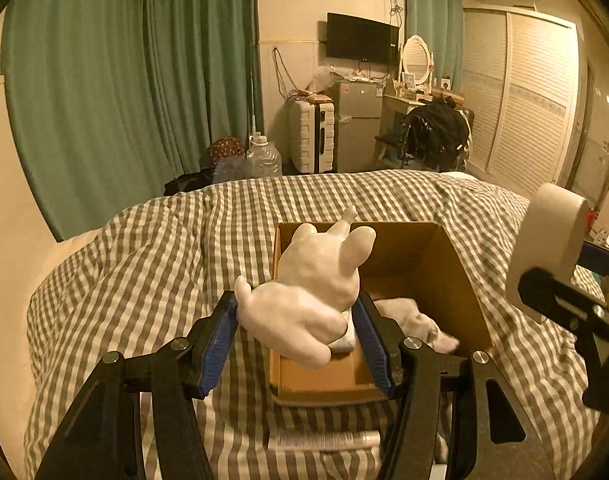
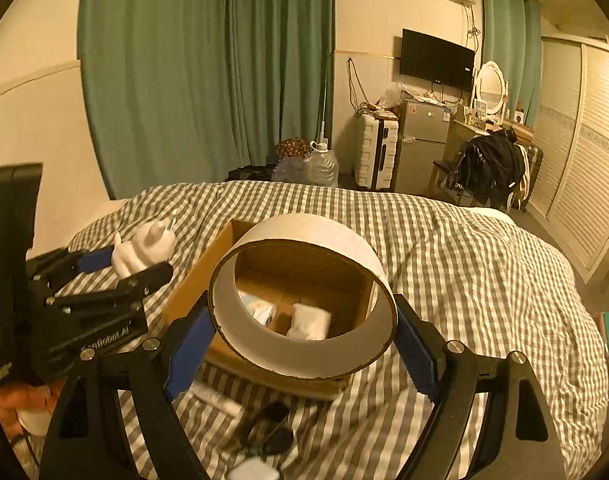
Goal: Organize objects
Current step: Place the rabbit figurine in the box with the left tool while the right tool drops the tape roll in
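Observation:
An open cardboard box (image 1: 436, 276) lies on the checked bed cover; it also shows in the right wrist view (image 2: 184, 296). My left gripper (image 1: 298, 312) is shut on a white rabbit figurine (image 1: 316, 280) and holds it over the box's near left side; the figurine also shows in the right wrist view (image 2: 144, 246). My right gripper (image 2: 304, 320) is shut on a wide cardboard tape ring (image 2: 304, 300), held above the box. The ring appears at the right edge of the left wrist view (image 1: 548, 248). Small white items (image 2: 308, 320) lie inside the box.
The checked bed cover (image 2: 464, 260) fills the foreground. A dark object (image 2: 268, 428) and a small white item (image 2: 252, 470) lie on it in front of the box. A paper strip (image 1: 324, 440) lies near the box's front. Curtains, suitcase, fridge and wardrobe stand beyond.

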### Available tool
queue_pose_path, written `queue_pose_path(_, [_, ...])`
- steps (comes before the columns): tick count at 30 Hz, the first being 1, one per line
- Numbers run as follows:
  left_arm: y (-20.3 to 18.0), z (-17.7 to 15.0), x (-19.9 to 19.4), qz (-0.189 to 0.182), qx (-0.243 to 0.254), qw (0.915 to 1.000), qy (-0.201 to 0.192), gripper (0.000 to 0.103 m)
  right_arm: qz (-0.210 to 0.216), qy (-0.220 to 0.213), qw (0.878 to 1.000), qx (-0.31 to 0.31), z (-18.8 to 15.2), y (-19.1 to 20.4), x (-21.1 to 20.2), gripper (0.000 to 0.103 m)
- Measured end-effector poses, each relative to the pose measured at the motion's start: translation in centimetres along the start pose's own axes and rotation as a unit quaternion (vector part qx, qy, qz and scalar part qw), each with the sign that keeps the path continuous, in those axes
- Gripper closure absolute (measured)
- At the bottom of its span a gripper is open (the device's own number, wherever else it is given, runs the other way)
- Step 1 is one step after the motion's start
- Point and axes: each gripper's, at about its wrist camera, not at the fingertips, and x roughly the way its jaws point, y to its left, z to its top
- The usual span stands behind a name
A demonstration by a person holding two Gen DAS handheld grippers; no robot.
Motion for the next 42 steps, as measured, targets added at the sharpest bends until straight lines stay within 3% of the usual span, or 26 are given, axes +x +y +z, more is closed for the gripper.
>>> queue_pose_path(12, [-0.4, -0.1, 9.0, -0.03, 0.015, 0.999, 0.028, 0.043, -0.003, 0.057, 0.998, 0.016, 1.6, -2.7, 10.8, 0.02])
queue_pose_path(20, [-1.2, -0.3, 10.4, -0.02, 0.038, 0.999, 0.014, 0.039, 0.012, 0.096, 0.995, 0.022, 0.1, -3.9, 15.5, 0.02])
queue_pose_path(25, [-1.1, 0.0, 9.7, -0.029, 0.029, 0.9992, 0.002, 0.02, 0.029, 0.075, 0.996, 0.039, 0.4, -4.9, 14.7, 0.019])
queue_pose_path(35, [-1.5, 0.6, 4.5, -0.002, 0.052, 0.9985, -0.013, 0.019, 0.016, 0.052, 0.997, 0.049, 1.7, -4.9, 10.3, 0.013])
queue_pose_path(42, [-0.6, 0.5, 0.3, 0.004, 0.03, 0.9995, -0.012, 0.019, 0.003, 0.026, 0.999, 0.035, 2.8, -3.8, 5.3, 0.013])
